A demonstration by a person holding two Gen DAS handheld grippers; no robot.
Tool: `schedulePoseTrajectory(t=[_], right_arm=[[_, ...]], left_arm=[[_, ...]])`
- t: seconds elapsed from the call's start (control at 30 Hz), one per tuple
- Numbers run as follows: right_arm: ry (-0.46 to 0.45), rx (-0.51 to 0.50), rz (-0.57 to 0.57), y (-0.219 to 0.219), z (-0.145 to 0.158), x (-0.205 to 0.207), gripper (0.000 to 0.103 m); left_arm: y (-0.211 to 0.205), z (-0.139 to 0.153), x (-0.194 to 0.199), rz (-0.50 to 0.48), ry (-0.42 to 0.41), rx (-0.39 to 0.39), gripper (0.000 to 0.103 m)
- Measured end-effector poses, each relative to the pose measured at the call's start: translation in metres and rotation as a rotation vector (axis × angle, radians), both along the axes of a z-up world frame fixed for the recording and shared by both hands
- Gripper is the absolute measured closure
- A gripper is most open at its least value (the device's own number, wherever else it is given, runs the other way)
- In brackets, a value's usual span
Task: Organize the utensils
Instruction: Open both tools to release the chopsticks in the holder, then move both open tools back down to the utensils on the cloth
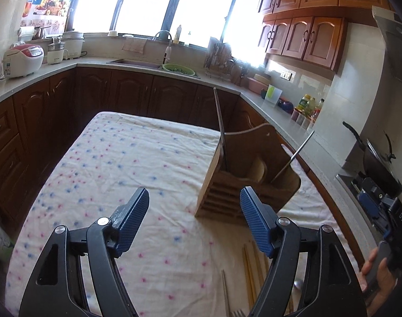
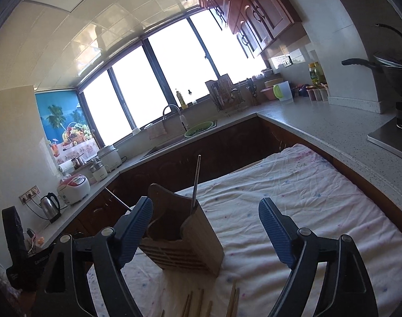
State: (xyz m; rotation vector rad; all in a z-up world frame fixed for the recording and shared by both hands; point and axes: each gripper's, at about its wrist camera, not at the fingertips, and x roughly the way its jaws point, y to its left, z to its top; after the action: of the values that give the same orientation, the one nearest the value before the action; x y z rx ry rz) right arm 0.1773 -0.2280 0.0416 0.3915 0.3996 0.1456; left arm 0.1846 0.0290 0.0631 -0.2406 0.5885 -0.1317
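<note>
A: Both sets of tongs stand spread with nothing between them. In the left wrist view the left gripper (image 1: 194, 218) fills the lower middle of the frame, its blue pads (image 1: 132, 219) over bare cloth (image 1: 108, 158). The right gripper (image 2: 206, 232) looks the same in its own view, jaws wide and empty.

B: And the holder?

A: The wooden holder (image 1: 243, 169) sits right of centre in the left view, just beyond the right pad. One chopstick (image 1: 220, 121) stands nearly upright in its left compartment; a metal handle (image 1: 296, 155) leans out toward the right. In the right view the holder (image 2: 185, 237) is at lower centre, partly behind the left pad.

B: What remains loose?

A: Chopsticks (image 1: 249, 272) lie on the cloth at the bottom of the left frame, beside a metal piece (image 1: 226, 290) and what seems a fork's tines at the very edge. The right view shows chopstick ends (image 2: 201, 301) along its bottom edge.

B: So the next step is likely a pick-up.

A: Probably. One would do well to bring the tips down over a single stick, crosswise to it, and pinch near its middle so it does not swing. The sticks lie close together, so taking an outer one avoids dragging its neighbour. The cloth is wrinkled and may snag a pad pressed too low.

B: And the drop?

A: Tilt the stick upright above a compartment before letting go, clear of the standing one.
</note>
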Motion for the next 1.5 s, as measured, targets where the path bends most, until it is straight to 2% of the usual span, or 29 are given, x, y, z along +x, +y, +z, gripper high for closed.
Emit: schedulePoseTrajectory(t=[0.33, 0.47, 0.57, 0.67, 0.8, 0.83, 0.9, 1.2, 1.5], right_arm=[[0.115, -0.078, -0.006, 0.001, -0.036, -0.051, 0.019], [0.141, -0.099, 0.007, 0.009, -0.044, -0.059, 0.020], [0.166, -0.115, 0.021, 0.015, -0.052, -0.060, 0.025], [0.205, -0.123, 0.042, 0.021, -0.062, -0.058, 0.036], [0.267, -0.134, 0.062, 0.027, -0.073, -0.049, 0.064], [0.279, -0.132, 0.067, 0.028, -0.076, -0.047, 0.071], [0.308, -0.132, 0.077, 0.030, -0.081, -0.042, 0.075], [0.397, -0.124, 0.123, 0.035, -0.100, -0.015, 0.077], [0.480, -0.149, 0.154, 0.041, -0.119, 0.032, 0.077]], left_arm=[[-0.019, -0.041, -0.035, -0.046, 0.110, 0.062, 0.030], [-0.027, -0.052, -0.040, -0.069, 0.146, 0.068, 0.030], [-0.034, -0.060, -0.040, -0.087, 0.177, 0.082, 0.030], [-0.039, -0.067, -0.037, -0.110, 0.212, 0.089, 0.030], [-0.046, -0.074, -0.034, -0.131, 0.249, 0.101, 0.032], [-0.047, -0.076, -0.033, -0.137, 0.260, 0.103, 0.035], [-0.051, -0.080, -0.030, -0.153, 0.281, 0.104, 0.041], [-0.065, -0.090, -0.016, -0.201, 0.347, 0.125, 0.050], [-0.083, -0.105, -0.001, -0.246, 0.409, 0.150, 0.066]])
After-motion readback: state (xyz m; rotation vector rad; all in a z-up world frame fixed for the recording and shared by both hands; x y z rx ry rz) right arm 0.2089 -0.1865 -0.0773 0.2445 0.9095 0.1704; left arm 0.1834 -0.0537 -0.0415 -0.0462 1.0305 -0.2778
